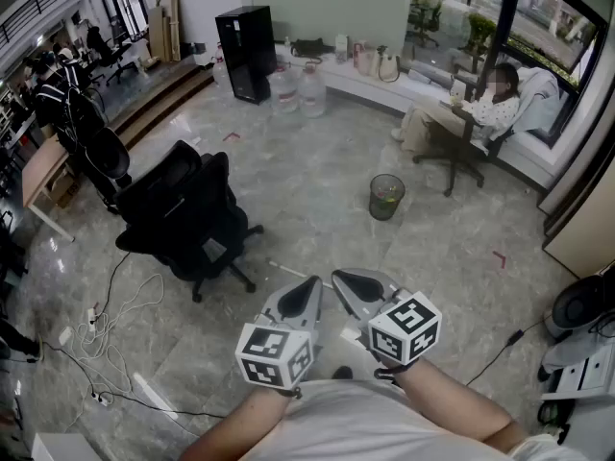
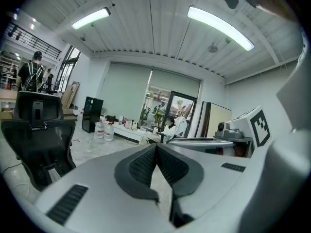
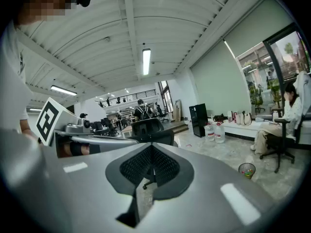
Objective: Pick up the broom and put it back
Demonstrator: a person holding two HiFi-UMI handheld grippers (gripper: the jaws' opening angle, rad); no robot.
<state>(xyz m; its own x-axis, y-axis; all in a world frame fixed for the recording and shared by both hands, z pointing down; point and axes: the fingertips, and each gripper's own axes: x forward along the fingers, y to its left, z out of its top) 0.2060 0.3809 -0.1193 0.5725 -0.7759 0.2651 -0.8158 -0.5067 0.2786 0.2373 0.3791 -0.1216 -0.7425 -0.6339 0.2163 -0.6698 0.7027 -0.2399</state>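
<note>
Both grippers are held close to the person's body, side by side over the marble floor. My left gripper (image 1: 311,283) (image 2: 156,146) is shut with nothing between its pads. My right gripper (image 1: 337,277) (image 3: 151,145) is shut too, and empty. A thin pale stick (image 1: 288,270) lies on the floor just past the gripper tips; I cannot tell whether it belongs to the broom. No broom head shows in any view.
A black office chair (image 1: 187,214) stands ahead to the left, with cables (image 1: 106,334) on the floor nearer. A mesh waste bin (image 1: 386,197) is ahead right. A person (image 1: 471,113) sits on a chair at the far right. Water bottles (image 1: 298,89) and a black cabinet (image 1: 245,51) stand at the back.
</note>
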